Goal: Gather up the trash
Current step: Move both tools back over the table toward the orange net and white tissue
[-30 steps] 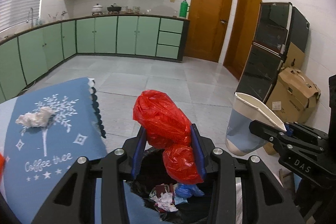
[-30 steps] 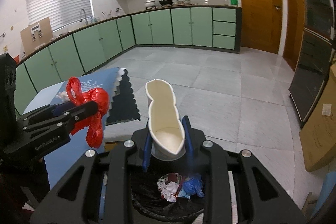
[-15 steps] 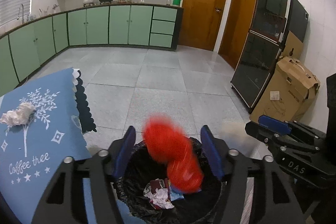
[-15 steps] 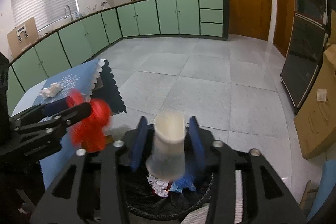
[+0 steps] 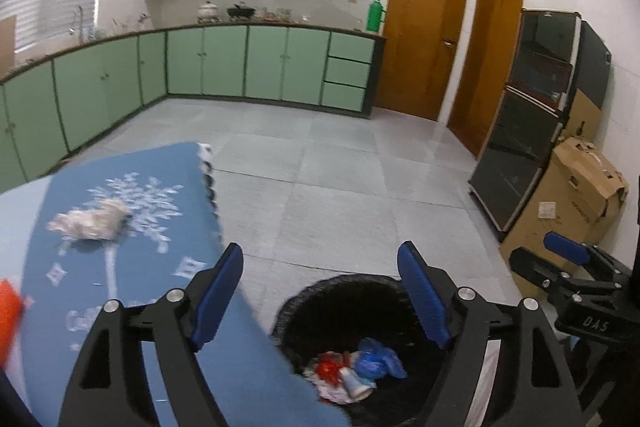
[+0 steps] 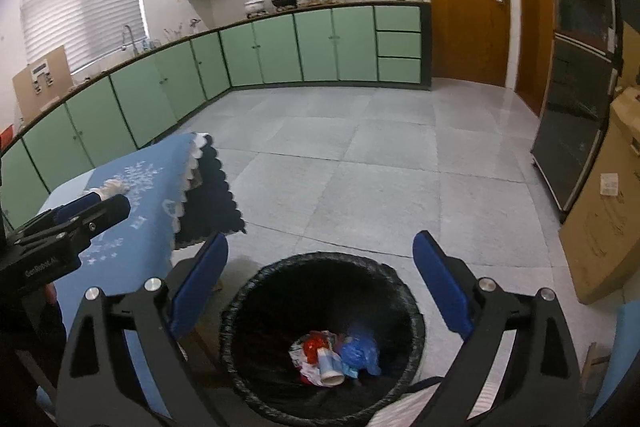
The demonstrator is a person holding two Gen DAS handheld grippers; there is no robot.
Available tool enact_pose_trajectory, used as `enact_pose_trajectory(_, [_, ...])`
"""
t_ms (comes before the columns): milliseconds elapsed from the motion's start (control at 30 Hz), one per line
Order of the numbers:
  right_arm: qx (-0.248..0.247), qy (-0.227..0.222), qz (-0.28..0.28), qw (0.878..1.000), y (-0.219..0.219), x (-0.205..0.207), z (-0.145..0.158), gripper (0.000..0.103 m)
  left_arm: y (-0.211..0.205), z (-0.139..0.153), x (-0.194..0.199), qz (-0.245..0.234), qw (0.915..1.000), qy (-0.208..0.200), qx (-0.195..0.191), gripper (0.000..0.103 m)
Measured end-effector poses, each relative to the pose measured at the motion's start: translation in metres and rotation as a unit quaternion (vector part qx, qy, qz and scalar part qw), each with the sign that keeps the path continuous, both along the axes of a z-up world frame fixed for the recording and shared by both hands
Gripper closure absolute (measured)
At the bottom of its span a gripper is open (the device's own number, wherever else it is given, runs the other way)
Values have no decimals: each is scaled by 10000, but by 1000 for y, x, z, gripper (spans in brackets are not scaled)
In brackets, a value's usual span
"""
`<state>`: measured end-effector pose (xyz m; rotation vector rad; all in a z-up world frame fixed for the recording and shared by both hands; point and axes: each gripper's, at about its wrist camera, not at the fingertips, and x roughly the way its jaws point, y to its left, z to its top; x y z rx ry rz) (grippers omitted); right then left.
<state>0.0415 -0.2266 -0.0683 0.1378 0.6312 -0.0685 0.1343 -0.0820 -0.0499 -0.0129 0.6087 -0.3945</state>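
Above the black bin (image 6: 320,307) rim, both hand-held grippers (image 5: 320,291) (image 6: 320,279) gape wide, holding nothing.

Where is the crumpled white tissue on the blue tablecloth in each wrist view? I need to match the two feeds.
Left wrist view: the crumpled white tissue lies at left centre, blurred, on the blue tablecloth, over its white tree print.
Right wrist view: the tissue is small at the left edge, just beyond the left tool's tip.
Shared landmark: the black-lined trash bin at bottom centre of both.
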Motion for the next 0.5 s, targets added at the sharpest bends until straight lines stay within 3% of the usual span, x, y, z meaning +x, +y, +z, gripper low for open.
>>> enact_pose_trajectory(300, [135,-50,704,9974,65,21,7,12,70,9,-15,761,9968,-153,182,23])
enact_pose_trajectory(500, [175,-120,1206,9925,118,37,13,12,128,7,-21,1449,9890,-151,265,22])
